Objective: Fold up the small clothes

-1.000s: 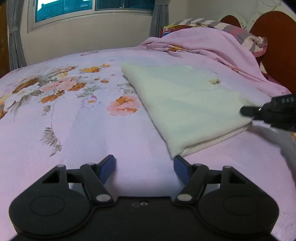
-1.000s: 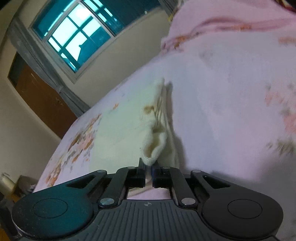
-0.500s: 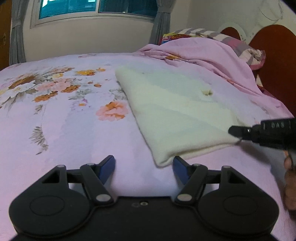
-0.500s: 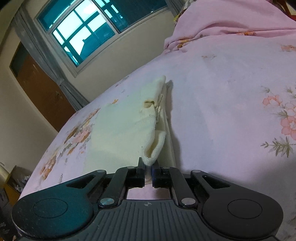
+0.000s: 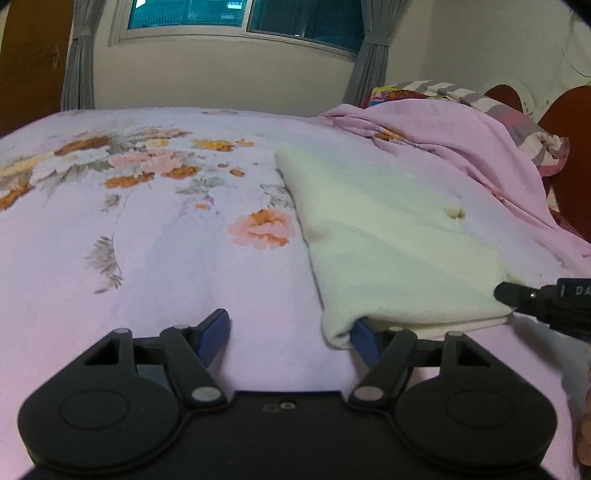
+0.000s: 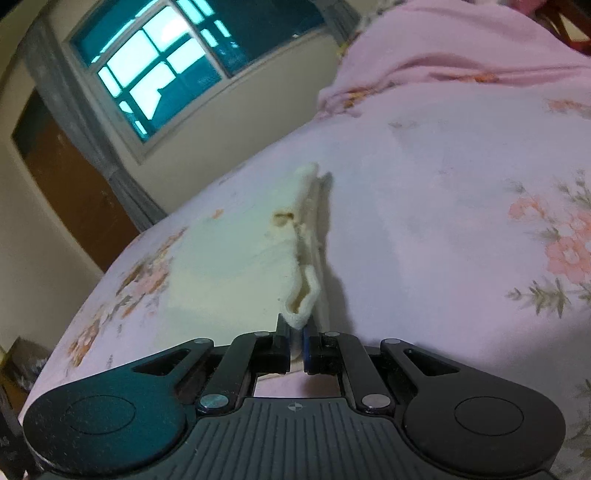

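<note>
A cream folded garment (image 5: 388,240) lies on the pink floral bed sheet (image 5: 147,266). My left gripper (image 5: 288,328) is open at the garment's near left corner. That corner droops between the jaws and drapes over the right blue fingertip (image 5: 360,332); the pads do not press it. In the left wrist view my right gripper (image 5: 502,291) reaches in from the right and pinches the garment's near right corner. From the right wrist view, the right gripper (image 6: 295,332) is shut on a rolled edge of the garment (image 6: 229,266), which stretches away across the sheet.
A crumpled pink blanket (image 5: 461,155) and striped pillows (image 5: 524,125) are piled at the far right by a dark red headboard (image 5: 576,155). A window (image 5: 240,14) with grey curtains is on the far wall. A brown door (image 6: 74,177) stands to the left.
The left gripper has closed in on the garment's near left corner, which now lies between its jaws over the right fingertip. The right gripper keeps its hold on the other corner.
</note>
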Demonstrator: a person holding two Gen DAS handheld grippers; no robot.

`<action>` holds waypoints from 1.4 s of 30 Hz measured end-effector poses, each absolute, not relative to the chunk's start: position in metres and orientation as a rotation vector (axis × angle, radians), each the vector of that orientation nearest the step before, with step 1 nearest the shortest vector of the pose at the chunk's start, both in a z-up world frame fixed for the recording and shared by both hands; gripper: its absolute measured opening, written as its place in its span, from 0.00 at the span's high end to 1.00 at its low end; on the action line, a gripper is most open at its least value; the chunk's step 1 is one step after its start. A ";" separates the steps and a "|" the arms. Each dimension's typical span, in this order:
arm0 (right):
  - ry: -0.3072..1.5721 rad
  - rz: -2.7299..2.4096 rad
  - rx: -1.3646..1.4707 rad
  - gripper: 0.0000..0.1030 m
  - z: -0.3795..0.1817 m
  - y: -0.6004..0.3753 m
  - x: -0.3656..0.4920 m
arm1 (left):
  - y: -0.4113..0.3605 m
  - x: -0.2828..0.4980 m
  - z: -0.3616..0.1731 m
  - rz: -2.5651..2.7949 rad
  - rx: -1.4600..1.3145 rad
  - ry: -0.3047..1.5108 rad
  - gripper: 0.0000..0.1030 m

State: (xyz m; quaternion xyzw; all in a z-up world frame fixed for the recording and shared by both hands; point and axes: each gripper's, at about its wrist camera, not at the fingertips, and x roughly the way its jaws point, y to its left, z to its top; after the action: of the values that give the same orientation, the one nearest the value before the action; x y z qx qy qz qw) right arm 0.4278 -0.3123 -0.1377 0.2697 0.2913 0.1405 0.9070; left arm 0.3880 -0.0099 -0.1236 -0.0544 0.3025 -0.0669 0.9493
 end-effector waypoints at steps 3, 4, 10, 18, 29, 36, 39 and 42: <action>0.577 0.299 0.538 0.95 -0.133 -0.312 0.423 | -0.006 0.385 -0.125 -0.139 -0.110 0.616 0.30; 0.609 0.267 0.512 0.95 -0.137 -0.311 0.426 | -0.007 0.385 -0.126 -0.148 -0.100 0.634 0.30; 0.629 0.220 0.521 0.94 -0.138 -0.319 0.421 | 0.014 0.365 -0.119 -0.156 -0.020 0.631 0.33; 0.474 0.284 0.419 0.94 -0.108 -0.304 0.409 | 0.018 0.391 -0.104 -0.197 -0.212 0.591 0.33; 0.499 0.307 0.289 0.95 -0.114 -0.286 0.415 | 0.013 0.376 -0.108 -0.213 -0.167 0.546 0.33; 0.630 0.302 0.272 0.95 -0.139 -0.277 0.427 | -0.024 0.388 -0.120 -0.270 0.025 0.679 0.32; 0.546 0.319 0.286 0.95 -0.125 -0.287 0.411 | -0.016 0.372 -0.112 -0.284 0.048 0.613 0.32; 0.492 0.323 0.292 0.95 -0.121 -0.291 0.405 | -0.003 0.369 -0.110 -0.263 -0.019 0.576 0.32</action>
State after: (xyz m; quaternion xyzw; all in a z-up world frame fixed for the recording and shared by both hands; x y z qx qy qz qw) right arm 0.4054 -0.2914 -0.1206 0.1433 0.2415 0.1586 0.9466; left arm 0.3687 -0.0031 -0.1103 -0.0096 0.2833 -0.1291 0.9502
